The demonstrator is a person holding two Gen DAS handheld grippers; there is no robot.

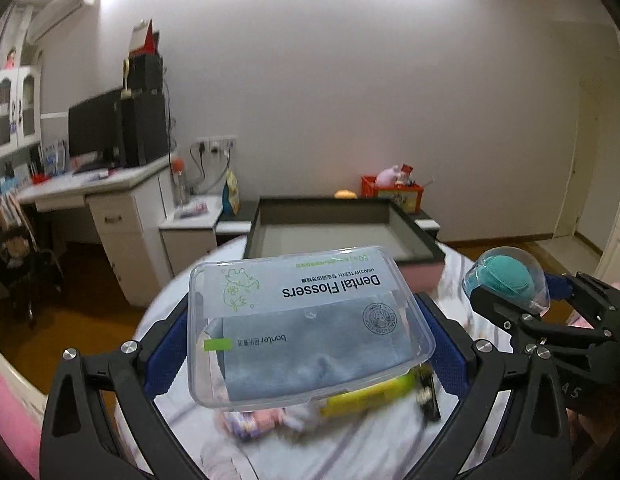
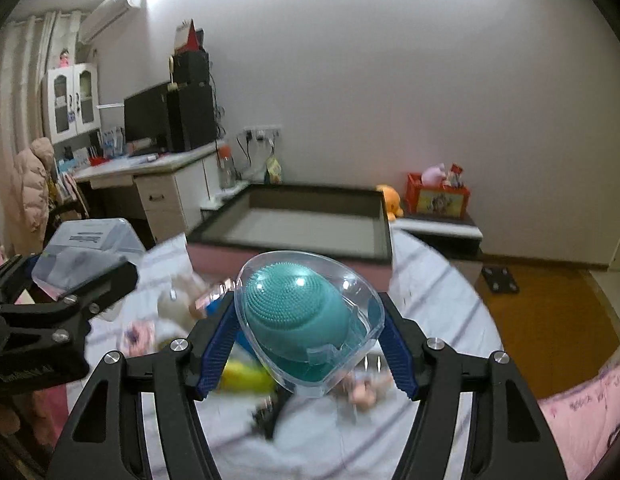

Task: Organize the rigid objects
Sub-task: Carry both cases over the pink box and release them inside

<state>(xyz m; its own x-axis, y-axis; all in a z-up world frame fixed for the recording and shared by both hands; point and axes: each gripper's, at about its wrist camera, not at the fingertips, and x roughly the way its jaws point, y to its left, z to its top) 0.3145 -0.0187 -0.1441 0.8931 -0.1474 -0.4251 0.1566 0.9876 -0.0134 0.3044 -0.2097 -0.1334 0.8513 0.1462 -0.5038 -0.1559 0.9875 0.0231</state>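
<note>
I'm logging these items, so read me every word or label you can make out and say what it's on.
"Dental Flossers", on the clear plastic box in the left gripper.
"HEALTHY TEETH", same label.
"50", same label's corner.
"banler", on the grey pouch inside.
Round seal and Chinese text: too small.
Teal brush case: no text.

Clear glossy plastic floss box [image 1: 310,320] w/ paper label, grey fleecy cloth inside. Teal brush [image 2: 294,312]: matt rubbery, fine nubs, under clear shiny plastic dome w/ glare spots. Left gripper [image 1: 306,344] & right gripper [image 2: 306,344]: matt black plastic frames, bright metal screws, blue ribbed rubber-looking fingers [image 2: 216,352]. Bed sheet [image 1: 342,440]: soft striped cloth. Floor [image 2: 550,312]: glossy wood. Tray [image 1: 414,236]: dark matt rim.
</note>
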